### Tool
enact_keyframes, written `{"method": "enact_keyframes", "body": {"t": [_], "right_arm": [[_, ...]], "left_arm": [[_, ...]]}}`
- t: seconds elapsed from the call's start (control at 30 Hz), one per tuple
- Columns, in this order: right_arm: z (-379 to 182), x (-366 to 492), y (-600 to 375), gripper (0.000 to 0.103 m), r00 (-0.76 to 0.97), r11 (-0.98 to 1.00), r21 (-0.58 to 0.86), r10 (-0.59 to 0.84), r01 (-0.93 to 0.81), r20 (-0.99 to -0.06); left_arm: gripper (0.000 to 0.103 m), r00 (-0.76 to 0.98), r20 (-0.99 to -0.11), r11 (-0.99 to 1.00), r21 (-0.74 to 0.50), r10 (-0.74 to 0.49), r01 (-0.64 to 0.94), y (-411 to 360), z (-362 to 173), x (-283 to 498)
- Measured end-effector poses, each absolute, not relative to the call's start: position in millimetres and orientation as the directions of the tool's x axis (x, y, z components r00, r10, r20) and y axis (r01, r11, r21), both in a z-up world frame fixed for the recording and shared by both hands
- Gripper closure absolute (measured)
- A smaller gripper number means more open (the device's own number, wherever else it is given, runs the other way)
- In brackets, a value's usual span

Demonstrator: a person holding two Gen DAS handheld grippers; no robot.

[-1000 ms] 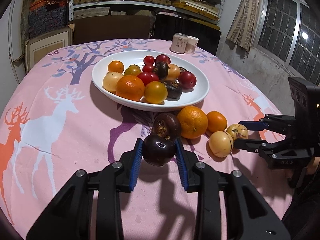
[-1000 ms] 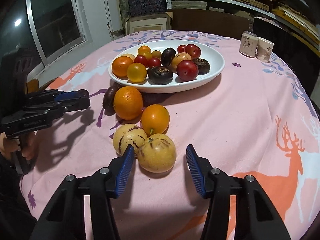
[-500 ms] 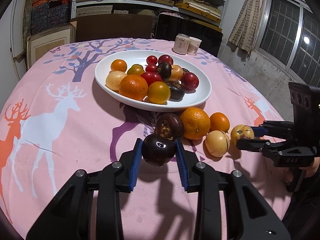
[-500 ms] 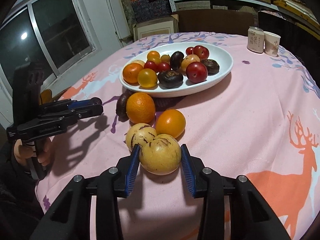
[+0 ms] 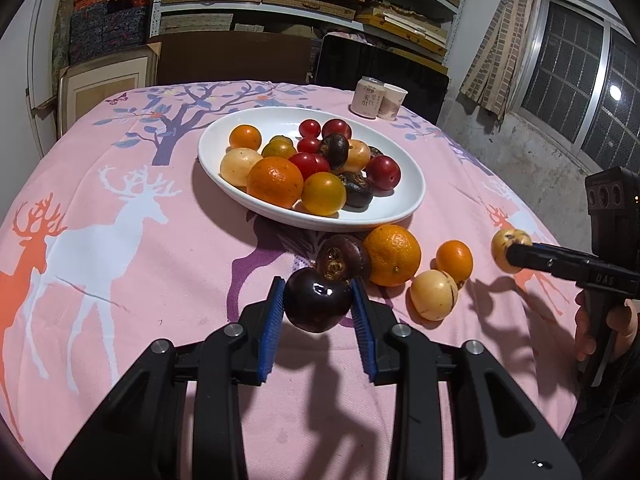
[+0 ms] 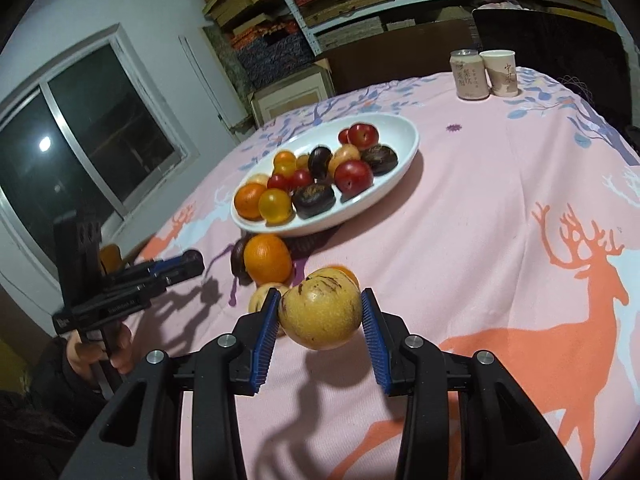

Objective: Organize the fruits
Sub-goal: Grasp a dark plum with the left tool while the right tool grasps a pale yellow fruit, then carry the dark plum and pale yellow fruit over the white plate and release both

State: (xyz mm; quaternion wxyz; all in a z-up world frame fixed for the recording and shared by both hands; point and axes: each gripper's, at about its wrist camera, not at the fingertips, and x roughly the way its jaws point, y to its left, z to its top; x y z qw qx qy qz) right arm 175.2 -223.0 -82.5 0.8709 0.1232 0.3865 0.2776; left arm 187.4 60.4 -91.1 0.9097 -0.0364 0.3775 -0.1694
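Clamping a dark purple fruit between its blue pads, the left gripper hovers near the white plate. The right gripper, jaws narrowed, grips a yellow streaked fruit clear of the pink tablecloth.

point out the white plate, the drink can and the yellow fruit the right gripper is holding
white plate (image 5: 404, 208): left wrist view, bare inner wall near its right rim.
drink can (image 6: 470, 76): right wrist view, middle of its printed side.
yellow fruit (image 6: 322, 314): right wrist view, centre of its skin between the blue pads.
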Motion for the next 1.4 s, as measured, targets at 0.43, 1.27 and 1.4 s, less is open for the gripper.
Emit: {"method": "enact_keyframes", "body": {"t": [0.43, 1.27, 1.4], "right_arm": [[-11, 250, -204, 0.062, 0.670, 0.835, 0.377, 0.548, -0.401, -0.501], [-26, 338, -143, 0.062, 0.676, 0.888, 0.246, 0.456, -0.388, -0.579], [-25, 339, -139, 0.062, 0.677, 0.890, 0.239, 0.452, -0.388, -0.581]], "left_arm": [[0.071, 0.700, -0.650, 0.955, -0.175, -0.296, 0.241, 54, -40, 245], [0.071, 0.672, -0.698, 0.969, -0.150, -0.246, 0.199, 34, -51, 338], [0.071, 0.672, -0.699, 0.969, -0.150, -0.244, 0.196, 34, -52, 339]]}}
